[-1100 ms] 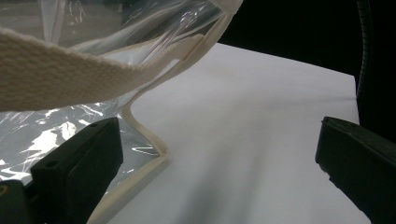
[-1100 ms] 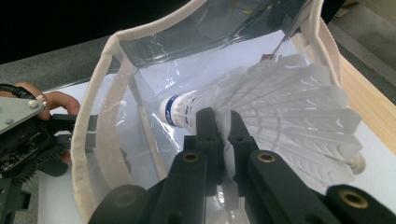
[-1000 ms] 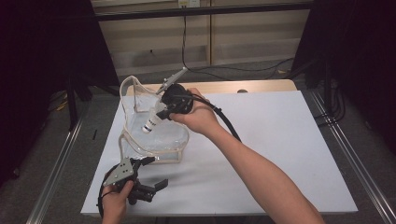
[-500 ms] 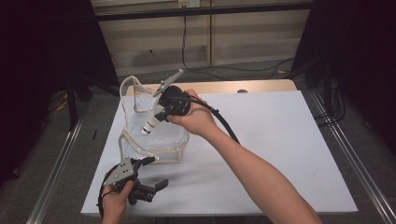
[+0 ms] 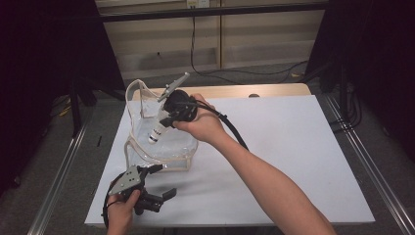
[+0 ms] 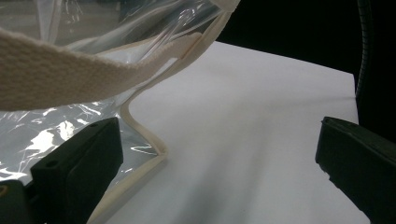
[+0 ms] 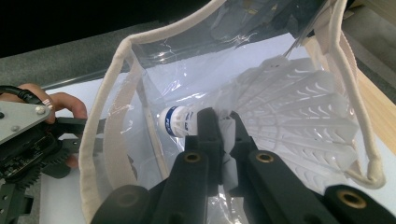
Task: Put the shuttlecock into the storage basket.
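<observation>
**Shuttlecock going into the clear bag**

High view: the right gripper (image 5: 169, 119) reaches over the open mouth of the clear bag (image 5: 161, 147), which stands near the table's (image 5: 303, 147) left side. It carries a white shuttlecock (image 5: 156, 133), cork end pointing down into the bag. The left gripper (image 5: 155, 183) waits at the near edge, just beside the bag's corner. White sheeting covers the table, a strip of wood shows at its far edge, metal rails run along both sides, and the room behind is dark, with pale panels and a cable.

Left gripper view: its jaws stand wide apart with nothing between them; the bag's cream strap (image 6: 60, 74) crosses overhead and its corner sits by one jaw.

Right gripper view: the jaws are closed on the shuttlecock (image 7: 289, 112) near its blue-banded cork, inside the bag's rim (image 7: 116, 60). To do this well, I judge it best to lower it deeper, clear of the soft walls, before letting go, with the free gripper steadying the bag.
</observation>
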